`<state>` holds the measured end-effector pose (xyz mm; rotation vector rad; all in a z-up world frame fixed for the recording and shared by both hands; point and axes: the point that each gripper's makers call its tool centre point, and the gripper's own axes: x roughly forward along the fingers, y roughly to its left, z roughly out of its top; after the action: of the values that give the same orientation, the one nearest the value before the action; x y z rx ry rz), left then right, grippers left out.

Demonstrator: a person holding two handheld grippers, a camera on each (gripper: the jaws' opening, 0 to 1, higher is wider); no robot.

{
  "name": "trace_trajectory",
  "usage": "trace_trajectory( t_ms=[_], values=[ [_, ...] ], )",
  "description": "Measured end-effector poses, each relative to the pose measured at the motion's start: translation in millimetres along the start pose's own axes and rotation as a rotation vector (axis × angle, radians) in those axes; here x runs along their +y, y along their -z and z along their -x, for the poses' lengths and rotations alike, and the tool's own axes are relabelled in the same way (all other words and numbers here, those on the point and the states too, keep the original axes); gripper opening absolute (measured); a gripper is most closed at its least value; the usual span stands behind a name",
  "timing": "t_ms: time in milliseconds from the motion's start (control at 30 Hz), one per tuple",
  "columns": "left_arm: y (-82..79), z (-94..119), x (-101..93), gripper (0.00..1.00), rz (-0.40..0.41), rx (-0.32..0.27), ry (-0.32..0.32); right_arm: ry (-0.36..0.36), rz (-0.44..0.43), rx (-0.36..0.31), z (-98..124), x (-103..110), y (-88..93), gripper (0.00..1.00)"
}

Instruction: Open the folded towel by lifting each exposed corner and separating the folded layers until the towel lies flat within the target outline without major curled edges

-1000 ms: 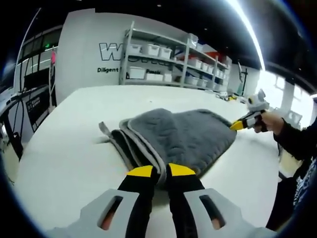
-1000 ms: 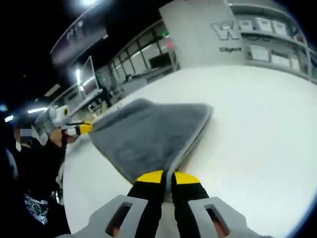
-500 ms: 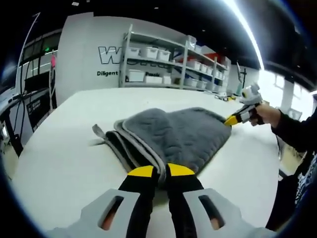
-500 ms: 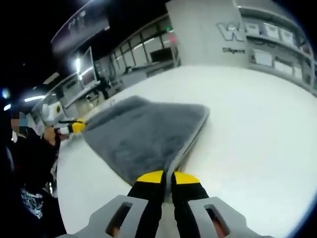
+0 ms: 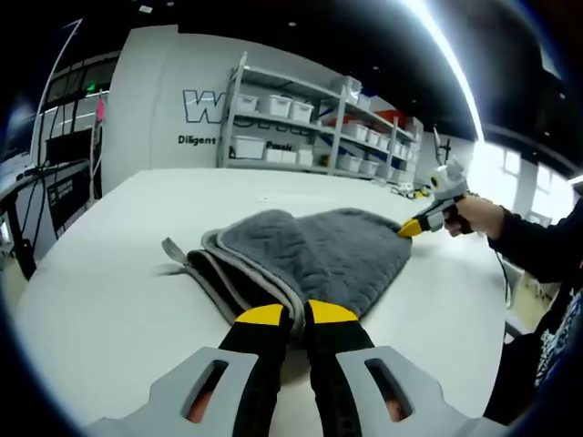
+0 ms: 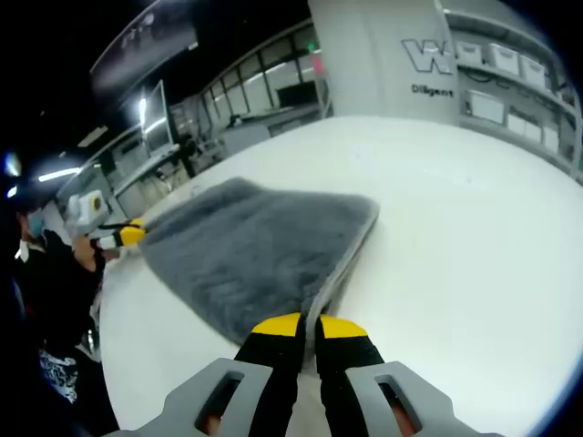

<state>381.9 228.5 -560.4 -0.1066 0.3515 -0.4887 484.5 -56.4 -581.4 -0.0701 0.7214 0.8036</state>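
The left gripper is clamped on one corner of the folded grey quilted towel, and the right gripper pinches the opposite corner, likely to pull the layers apart; the towel lies mid white table, layers stacked.

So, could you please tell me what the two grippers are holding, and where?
Both hold the grey towel: the left gripper is shut on one corner edge, and the right gripper on another corner.
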Motion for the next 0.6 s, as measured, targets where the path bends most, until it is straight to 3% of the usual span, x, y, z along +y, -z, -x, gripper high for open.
trace_trajectory(
  t_ms=[600],
  values=[
    [-3.6, 6.1, -25.7, 0.07, -0.038, -0.053, 0.001, 0.038, 0.049, 0.047, -16.6, -24.5, -19.4, 0.02]
  ],
)
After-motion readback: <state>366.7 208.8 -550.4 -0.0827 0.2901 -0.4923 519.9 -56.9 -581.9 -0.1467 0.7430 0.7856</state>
